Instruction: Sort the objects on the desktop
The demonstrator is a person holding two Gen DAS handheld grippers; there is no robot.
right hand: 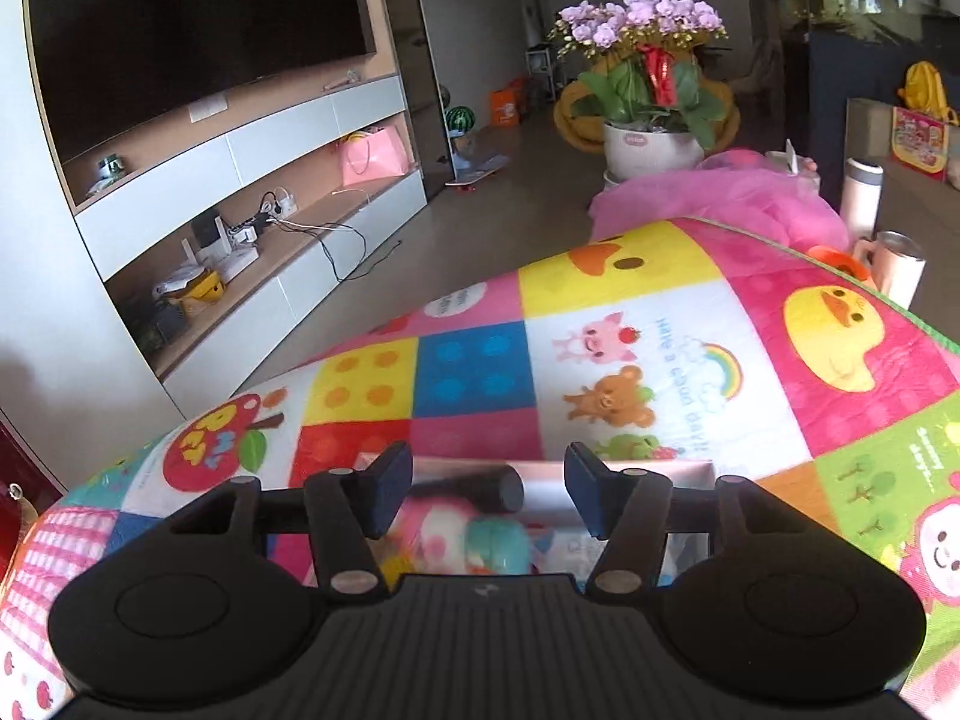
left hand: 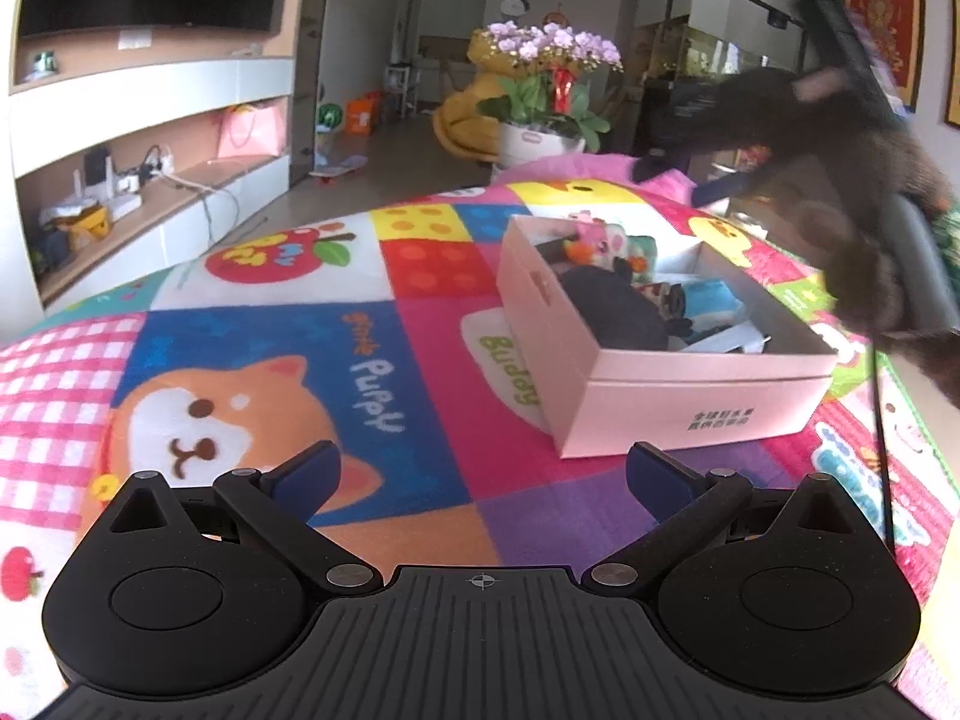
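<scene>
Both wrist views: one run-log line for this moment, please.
left gripper open, empty | right gripper open above box | toys inside

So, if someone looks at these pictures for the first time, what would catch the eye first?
Probably the bright patchwork blanket with its cartoon puppy, which fills the middle of both views. On it, right of centre in the left wrist view, stands an open pink box holding small toys. Behind the blanket, a pot of purple orchids stands out.
</scene>
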